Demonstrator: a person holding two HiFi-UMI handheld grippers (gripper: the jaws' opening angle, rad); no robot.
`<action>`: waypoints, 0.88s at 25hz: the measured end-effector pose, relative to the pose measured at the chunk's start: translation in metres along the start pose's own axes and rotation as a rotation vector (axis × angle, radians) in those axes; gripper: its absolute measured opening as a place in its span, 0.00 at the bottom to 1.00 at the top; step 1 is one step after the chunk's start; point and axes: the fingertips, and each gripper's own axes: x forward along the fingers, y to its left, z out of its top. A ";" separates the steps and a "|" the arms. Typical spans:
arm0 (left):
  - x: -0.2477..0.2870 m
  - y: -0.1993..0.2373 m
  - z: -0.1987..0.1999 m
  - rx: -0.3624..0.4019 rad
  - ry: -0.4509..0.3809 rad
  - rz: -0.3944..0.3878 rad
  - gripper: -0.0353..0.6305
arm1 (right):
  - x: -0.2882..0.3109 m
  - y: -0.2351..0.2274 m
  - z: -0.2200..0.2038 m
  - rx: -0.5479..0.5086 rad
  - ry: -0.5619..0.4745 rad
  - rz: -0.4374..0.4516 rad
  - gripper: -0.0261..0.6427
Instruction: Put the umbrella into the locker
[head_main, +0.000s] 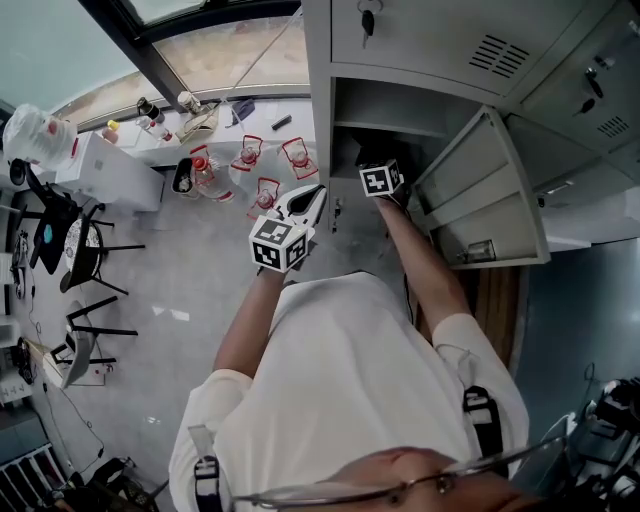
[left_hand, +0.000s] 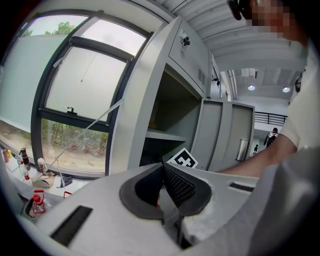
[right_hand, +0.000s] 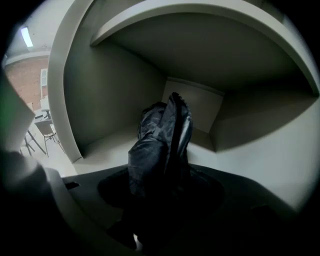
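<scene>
Umbrella: we see a folded black umbrella (right_hand: 162, 145), compact, its glossy fabric bunched in creased folds with a pale sheen along one edge.
Where it is: inside the open compartment of the grey metal locker (right_hand: 100, 100), below a shelf, its far end pointing at the back corner. We cannot tell whether it touches the compartment floor.
Right hand-held gripper: the right hand-held gripper (right_hand: 161, 190) reaches into the compartment, its jaws set wide and clamped on the umbrella's near end.
Left hand-held gripper: the left hand-held gripper (left_hand: 163, 176) hangs outside the locker, jaws closed together, and we see nothing between them.
Locker door: the locker door (head_main: 480, 190) stands swung open to the person's right.
</scene>
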 end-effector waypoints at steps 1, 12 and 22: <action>0.001 -0.002 -0.001 0.000 0.002 -0.002 0.06 | 0.002 -0.002 0.002 -0.016 0.002 -0.011 0.43; -0.004 -0.004 -0.004 -0.025 0.020 0.003 0.06 | -0.005 -0.005 0.014 -0.165 -0.031 -0.052 0.54; -0.011 -0.023 -0.009 -0.032 0.053 -0.044 0.06 | -0.055 -0.002 -0.014 -0.118 -0.059 -0.101 0.53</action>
